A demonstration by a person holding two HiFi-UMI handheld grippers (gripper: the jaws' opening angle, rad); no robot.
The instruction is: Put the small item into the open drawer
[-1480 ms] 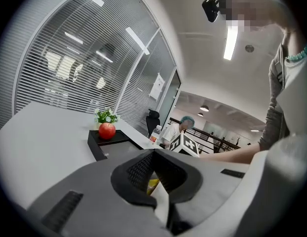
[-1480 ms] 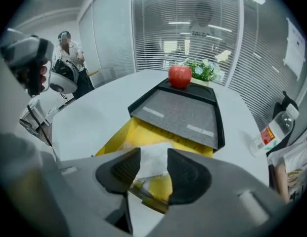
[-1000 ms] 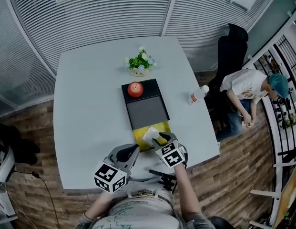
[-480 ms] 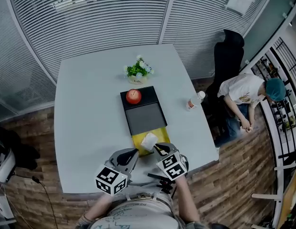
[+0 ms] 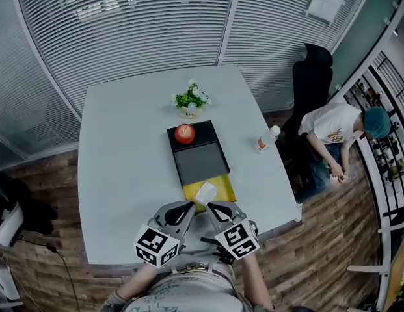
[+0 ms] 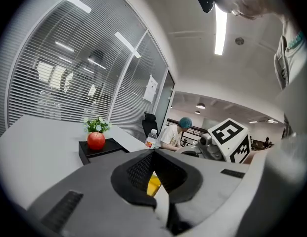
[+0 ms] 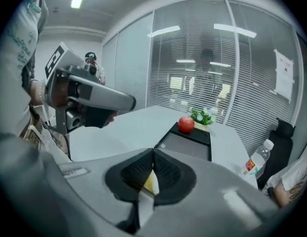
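Right hand-held gripper drawn back off yellow drawer, jaws now together

Your table looks smooth and matt, a pale, even surface. The drawer unit on it has a matt black top, and its open drawer is smooth and bright yellow inside. The small item looks soft, white and crumpled; you cannot tell whether it is paper or cloth. The apple is glossy red and the bottle is clear plastic. The floor is wood plank. Your left gripper and right gripper have matt grey plastic shells with black ribbed pads.
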